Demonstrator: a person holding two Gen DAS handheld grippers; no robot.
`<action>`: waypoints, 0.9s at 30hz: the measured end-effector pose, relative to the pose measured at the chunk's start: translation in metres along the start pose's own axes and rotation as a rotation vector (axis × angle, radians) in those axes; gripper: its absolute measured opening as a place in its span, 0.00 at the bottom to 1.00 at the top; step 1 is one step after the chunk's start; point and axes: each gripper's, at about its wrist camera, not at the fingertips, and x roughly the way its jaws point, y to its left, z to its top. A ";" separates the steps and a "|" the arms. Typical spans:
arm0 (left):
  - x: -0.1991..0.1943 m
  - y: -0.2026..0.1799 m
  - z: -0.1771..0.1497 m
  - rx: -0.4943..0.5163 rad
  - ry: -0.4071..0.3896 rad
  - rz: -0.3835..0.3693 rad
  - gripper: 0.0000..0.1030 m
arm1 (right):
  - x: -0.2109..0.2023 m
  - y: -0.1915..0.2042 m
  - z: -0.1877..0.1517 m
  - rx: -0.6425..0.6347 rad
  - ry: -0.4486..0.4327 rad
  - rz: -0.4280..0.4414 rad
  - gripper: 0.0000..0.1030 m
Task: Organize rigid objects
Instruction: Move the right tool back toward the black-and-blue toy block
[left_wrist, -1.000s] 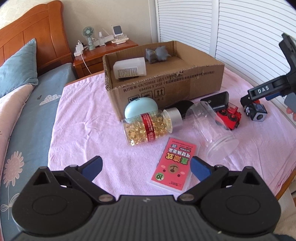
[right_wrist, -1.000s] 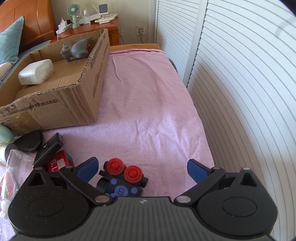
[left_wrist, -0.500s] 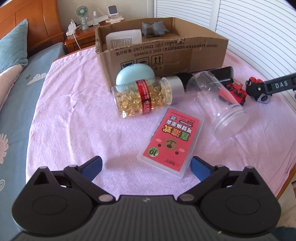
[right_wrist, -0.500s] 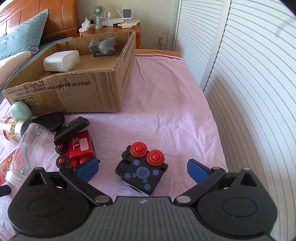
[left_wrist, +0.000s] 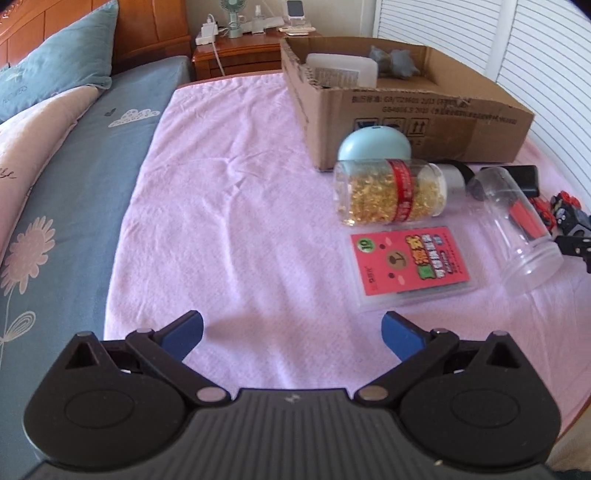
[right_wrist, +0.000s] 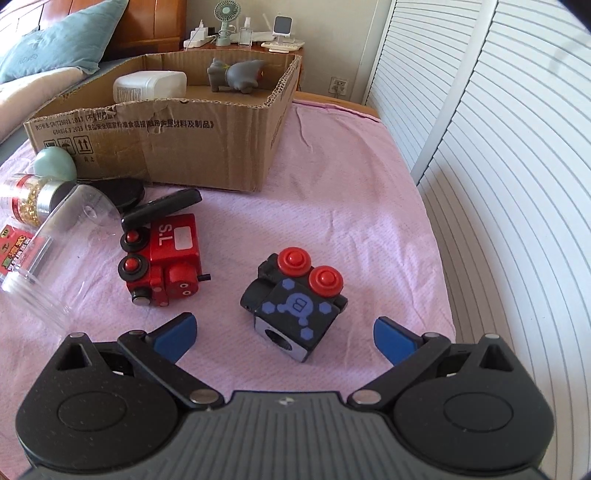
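Observation:
A cardboard box (right_wrist: 207, 147) (left_wrist: 443, 122) stands on the pink cloth and holds a white bottle (right_wrist: 149, 85) and a grey toy (right_wrist: 236, 74). In front of it lie a black toy block with red wheels (right_wrist: 295, 306), a red toy train (right_wrist: 162, 258), a clear jar (left_wrist: 517, 229), a bottle of gold capsules (left_wrist: 391, 192), a red card pack (left_wrist: 410, 266) and a pale blue egg (left_wrist: 375, 146). My right gripper (right_wrist: 282, 334) is open, just short of the black block. My left gripper (left_wrist: 291, 334) is open and empty over bare cloth, left of the card pack.
A black lid (right_wrist: 118, 192) and a black flat case (right_wrist: 162, 206) lie by the box's front wall. A blue bed with pillows (left_wrist: 55, 122) lies to the left, a nightstand (left_wrist: 240, 55) behind, and white louvered doors (right_wrist: 498, 166) to the right.
My left gripper has swung left, so the objects now sit at its right. My right gripper has pulled back and risen; the black block and red train now show fully ahead.

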 end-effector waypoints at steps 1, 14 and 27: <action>-0.001 -0.004 -0.001 0.007 0.002 -0.023 0.99 | 0.001 -0.003 -0.001 0.018 0.001 0.014 1.00; 0.007 -0.055 0.006 0.098 -0.015 -0.071 0.99 | 0.000 -0.016 -0.017 0.062 -0.058 0.076 1.00; 0.018 -0.050 0.025 0.058 0.008 -0.041 1.00 | -0.001 -0.015 -0.021 0.069 -0.081 0.068 1.00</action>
